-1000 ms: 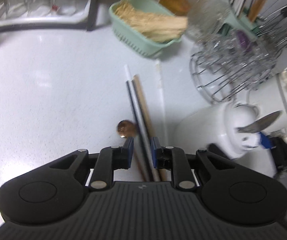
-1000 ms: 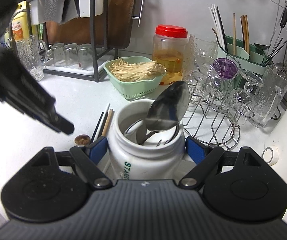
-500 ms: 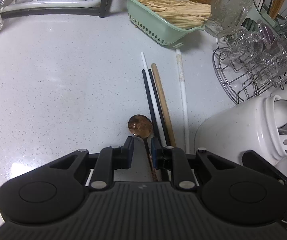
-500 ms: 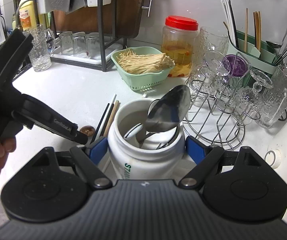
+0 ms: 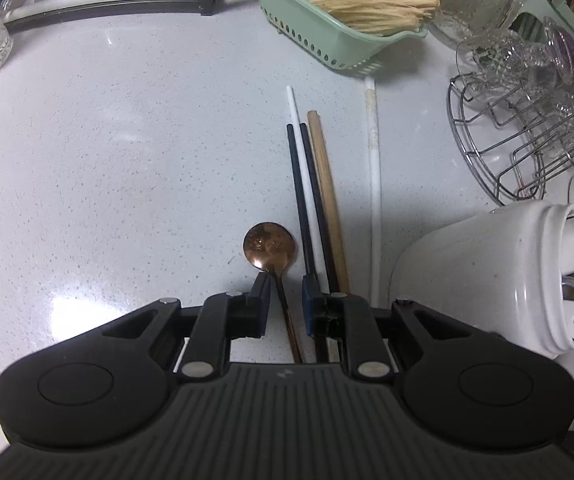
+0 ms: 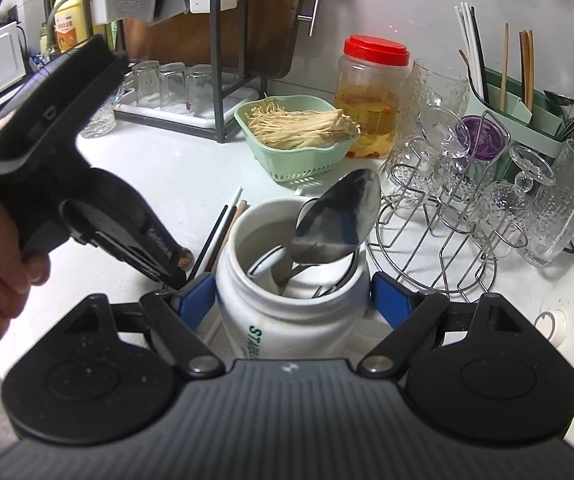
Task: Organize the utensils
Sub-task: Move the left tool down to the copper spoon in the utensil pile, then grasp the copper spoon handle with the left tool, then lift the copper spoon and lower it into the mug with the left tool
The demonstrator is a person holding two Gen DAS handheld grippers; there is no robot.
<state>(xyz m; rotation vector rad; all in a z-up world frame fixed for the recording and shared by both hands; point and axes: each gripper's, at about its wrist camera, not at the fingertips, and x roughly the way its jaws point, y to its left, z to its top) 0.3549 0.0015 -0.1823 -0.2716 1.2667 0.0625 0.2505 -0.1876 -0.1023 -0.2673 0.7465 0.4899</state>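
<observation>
A copper spoon lies on the white counter, bowl pointing away. My left gripper is low over it, open narrowly, with the spoon's thin handle between the fingers and gaps on both sides. Black, white and wooden chopsticks lie just right of the spoon. My right gripper is shut on the white utensil jar, which holds a large steel spoon and other utensils. The jar also shows at the right of the left wrist view.
A green basket of enoki mushrooms stands behind the chopsticks. A wire rack with glasses is to the right, a red-lidded jar and a green utensil holder behind. A black rack with glasses is at back left.
My left gripper has shifted left from the chopsticks to straddle the copper spoon's handle, drawing closer to the counter. The right gripper has kept its hold on the jar.
</observation>
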